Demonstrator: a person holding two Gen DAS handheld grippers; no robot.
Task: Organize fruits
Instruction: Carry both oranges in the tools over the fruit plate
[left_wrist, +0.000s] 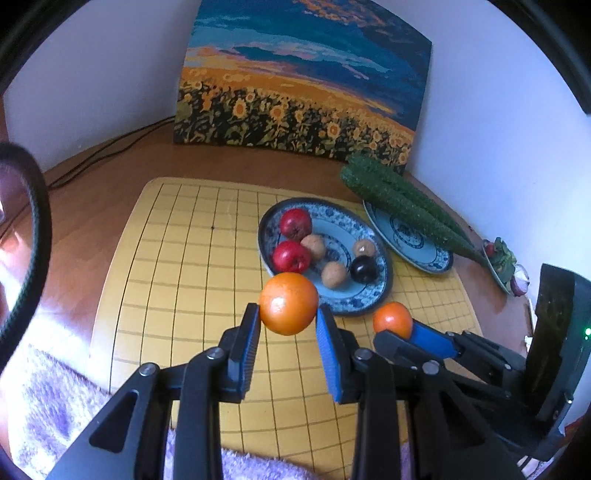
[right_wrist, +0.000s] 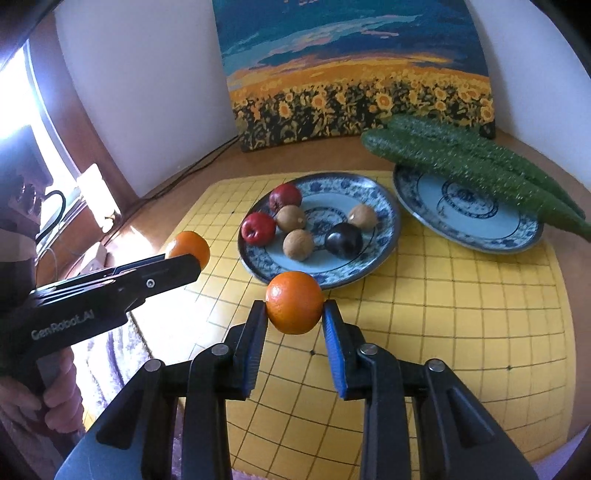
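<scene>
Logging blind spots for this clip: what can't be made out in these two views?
- Small plate, left wrist view: at the right edge, contents too distorted to name.
- Cucumbers, right wrist view: they hide the far rim of their plate.
- Oranges: whether they rest on the board or are lifted is unclear.

Bright orange on both oranges (left_wrist: 289, 303) (right_wrist: 294, 302); the fruit plate (right_wrist: 384, 206) is pale blue with dark blue floral rim, carrying 2 red apples (right_wrist: 258, 228), 3 tan-brown fruits (right_wrist: 298, 244) and 1 near-black plum (right_wrist: 343, 239). Yellow board (right_wrist: 461, 314), black grid.
</scene>
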